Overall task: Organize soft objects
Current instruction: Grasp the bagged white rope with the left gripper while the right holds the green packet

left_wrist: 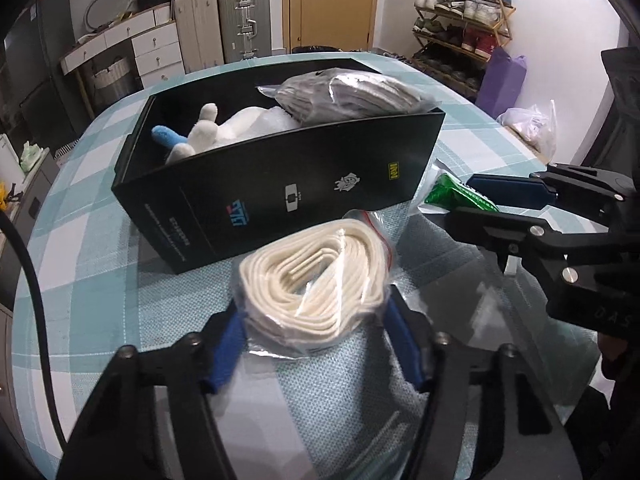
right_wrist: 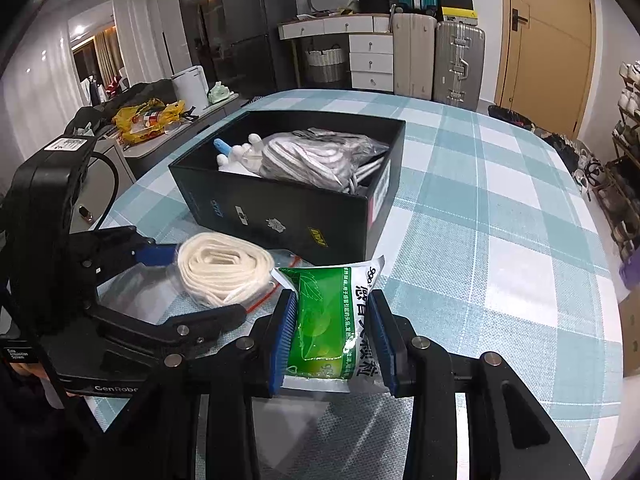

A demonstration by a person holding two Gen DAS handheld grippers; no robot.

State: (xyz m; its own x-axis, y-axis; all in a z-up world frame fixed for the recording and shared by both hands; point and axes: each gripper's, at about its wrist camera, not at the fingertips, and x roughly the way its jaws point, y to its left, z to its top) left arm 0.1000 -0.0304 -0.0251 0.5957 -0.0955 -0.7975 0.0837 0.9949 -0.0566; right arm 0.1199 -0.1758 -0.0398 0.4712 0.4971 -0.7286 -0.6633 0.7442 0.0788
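Note:
A clear zip bag of coiled cream cord (left_wrist: pixel 316 280) lies on the checked tablecloth in front of the black box (left_wrist: pixel 280 184). My left gripper (left_wrist: pixel 316 312) is shut on it, a blue pad pressing each side of the bag. To its right, my right gripper (left_wrist: pixel 472 206) is shut on a green and white packet (right_wrist: pixel 324 320), held just above the cloth. From the right wrist view the cord bag (right_wrist: pixel 220 270) and left gripper (right_wrist: pixel 200 284) sit at the left. The black box (right_wrist: pixel 288 216) holds a white plush toy (left_wrist: pixel 216 128) and a bagged grey bundle (left_wrist: pixel 348 96).
The table (right_wrist: pixel 500 240) with its teal checked cloth stretches wide to the right of the box. A thin plastic bag (left_wrist: pixel 532 124) lies near the far right edge. Suitcases (left_wrist: pixel 244 20), a drawer unit and a shoe rack (left_wrist: pixel 460 28) stand beyond the table.

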